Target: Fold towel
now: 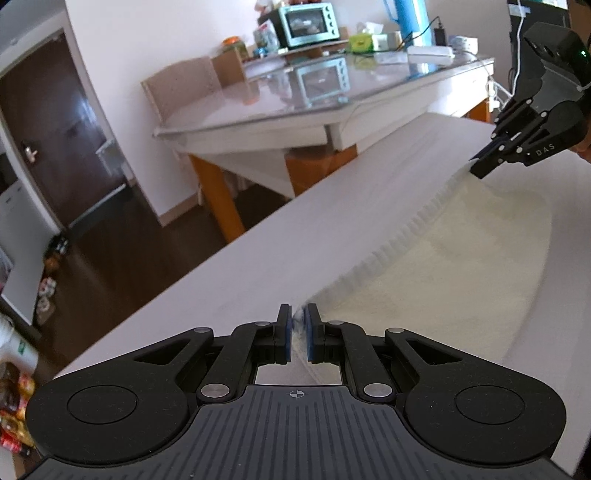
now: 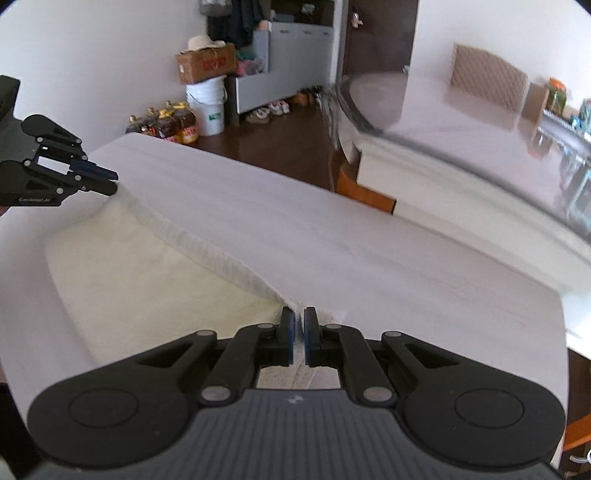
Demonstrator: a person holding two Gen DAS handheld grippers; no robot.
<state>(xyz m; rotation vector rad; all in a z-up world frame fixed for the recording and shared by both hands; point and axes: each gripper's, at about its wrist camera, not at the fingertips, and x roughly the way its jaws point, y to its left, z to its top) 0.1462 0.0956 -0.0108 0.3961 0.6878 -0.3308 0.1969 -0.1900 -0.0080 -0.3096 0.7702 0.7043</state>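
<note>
Clearly clenched on opposite corners of the towel [image 1: 461,266]: left tool [image 1: 299,332] and right tool [image 2: 299,336]; fringed edge stretched taut between, rest draped on the tabletop [image 2: 295,206].

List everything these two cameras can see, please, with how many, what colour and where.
towel: one, cream, on the white table, an edge lifted
white table: one, under the towel
glass-topped table: one, behind
toaster oven: one, mint green, on the glass-topped table
cardboard box: one, brown, on the bucket
bucket: one, white, on the floor
left tool: black, shut on a towel corner
right tool: black, shut on another corner
</note>
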